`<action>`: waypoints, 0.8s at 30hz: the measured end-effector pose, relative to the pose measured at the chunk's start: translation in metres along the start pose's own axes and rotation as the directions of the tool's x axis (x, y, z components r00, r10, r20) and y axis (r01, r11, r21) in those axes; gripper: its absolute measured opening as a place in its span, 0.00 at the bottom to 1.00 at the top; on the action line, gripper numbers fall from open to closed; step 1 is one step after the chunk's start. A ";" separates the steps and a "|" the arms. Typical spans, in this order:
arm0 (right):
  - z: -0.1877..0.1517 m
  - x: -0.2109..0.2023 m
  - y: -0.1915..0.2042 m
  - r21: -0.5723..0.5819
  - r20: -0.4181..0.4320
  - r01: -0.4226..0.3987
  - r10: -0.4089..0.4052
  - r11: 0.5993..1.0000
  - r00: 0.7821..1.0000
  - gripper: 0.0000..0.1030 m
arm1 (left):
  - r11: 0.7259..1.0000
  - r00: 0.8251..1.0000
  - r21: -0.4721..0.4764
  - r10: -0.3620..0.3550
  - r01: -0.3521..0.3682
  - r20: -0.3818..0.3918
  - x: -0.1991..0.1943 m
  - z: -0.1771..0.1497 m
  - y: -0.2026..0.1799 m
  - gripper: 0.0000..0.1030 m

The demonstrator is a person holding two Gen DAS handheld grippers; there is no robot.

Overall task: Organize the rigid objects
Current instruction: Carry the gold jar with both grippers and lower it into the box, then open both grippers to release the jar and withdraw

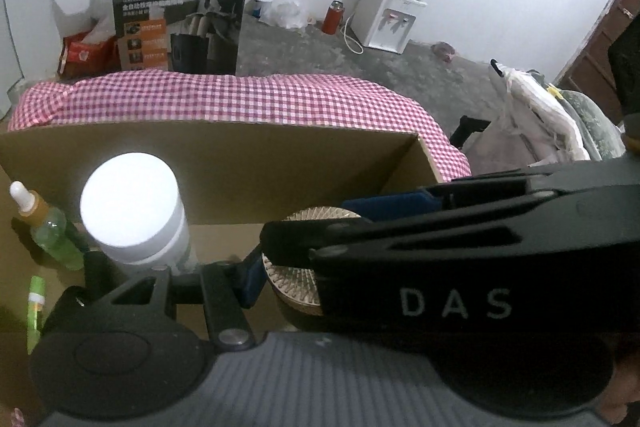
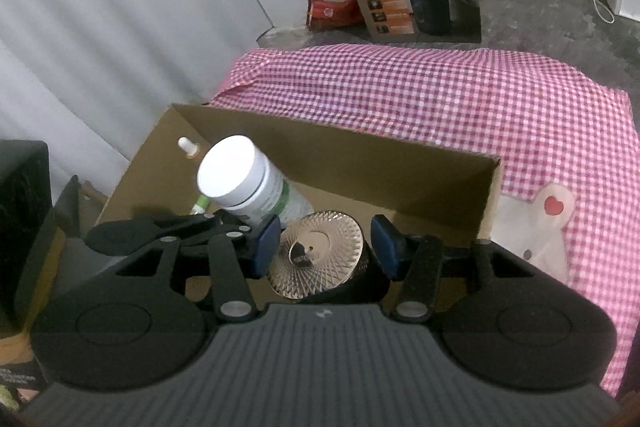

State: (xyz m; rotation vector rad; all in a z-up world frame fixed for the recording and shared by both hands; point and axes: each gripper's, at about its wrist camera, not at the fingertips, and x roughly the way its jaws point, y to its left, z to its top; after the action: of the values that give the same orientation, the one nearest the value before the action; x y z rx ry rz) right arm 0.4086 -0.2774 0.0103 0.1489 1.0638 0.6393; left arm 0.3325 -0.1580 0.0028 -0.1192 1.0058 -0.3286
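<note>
A round jar with a ribbed gold lid [image 2: 316,253] stands inside the cardboard box [image 2: 360,163]; it also shows in the left wrist view [image 1: 296,279]. My right gripper [image 2: 325,247] straddles the jar, blue pads [image 2: 265,241] spread a little off its sides, open. My left gripper [image 1: 256,275] is beside the jar; the right gripper's black body [image 1: 480,259] covers its right finger. A white-capped bottle [image 1: 134,211] stands in the box [image 2: 240,183]. A green dropper bottle [image 1: 48,227] and a green tube [image 1: 35,303] lie at the left.
The box sits on a pink checked cloth [image 2: 440,95]. A Philips carton [image 1: 180,11] and a water dispenser [image 1: 392,11] stand on the floor behind. A black object [image 2: 20,219] is at the left of the box.
</note>
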 end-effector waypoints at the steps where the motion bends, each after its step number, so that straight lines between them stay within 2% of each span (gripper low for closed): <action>1: -0.005 -0.004 0.000 0.000 0.002 0.003 -0.003 1.000 1.000 0.48 | 1.000 1.000 -0.002 -0.001 0.001 -0.002 0.001 0.001 0.000 0.57; 7: -0.004 -0.005 -0.004 -0.005 0.027 0.026 -0.025 1.000 0.999 0.48 | 1.000 1.000 0.014 0.016 -0.016 0.020 0.004 0.004 -0.004 0.56; 10: -0.002 -0.007 -0.009 0.012 0.039 0.010 -0.010 1.000 0.999 0.48 | 1.000 0.999 0.020 0.013 -0.013 0.030 0.005 0.007 -0.005 0.56; 17: -0.008 -0.023 -0.004 -0.007 0.098 0.011 -0.010 1.000 0.995 0.48 | 0.999 0.998 0.032 0.000 -0.002 0.071 -0.015 0.002 -0.011 0.67; 20: -0.014 -0.039 0.002 -0.007 0.143 -0.001 0.002 1.000 0.990 0.55 | 0.998 0.996 0.057 -0.014 0.009 0.088 -0.031 -0.005 -0.016 0.77; 22: -0.021 -0.055 0.005 0.007 0.181 -0.017 0.015 1.000 0.983 0.63 | 0.996 0.994 0.092 -0.026 0.017 0.104 -0.046 -0.013 -0.021 0.79; 24: -0.027 -0.073 0.012 0.007 0.223 -0.036 0.034 0.999 0.974 0.65 | 0.992 0.992 0.125 -0.033 0.018 0.118 -0.061 -0.023 -0.024 0.79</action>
State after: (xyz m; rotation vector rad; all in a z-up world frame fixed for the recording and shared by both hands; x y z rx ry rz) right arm 0.3568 -0.3136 0.0575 0.2439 0.8492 0.6325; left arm 0.2780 -0.1596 0.0462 -0.0387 0.8628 -0.4019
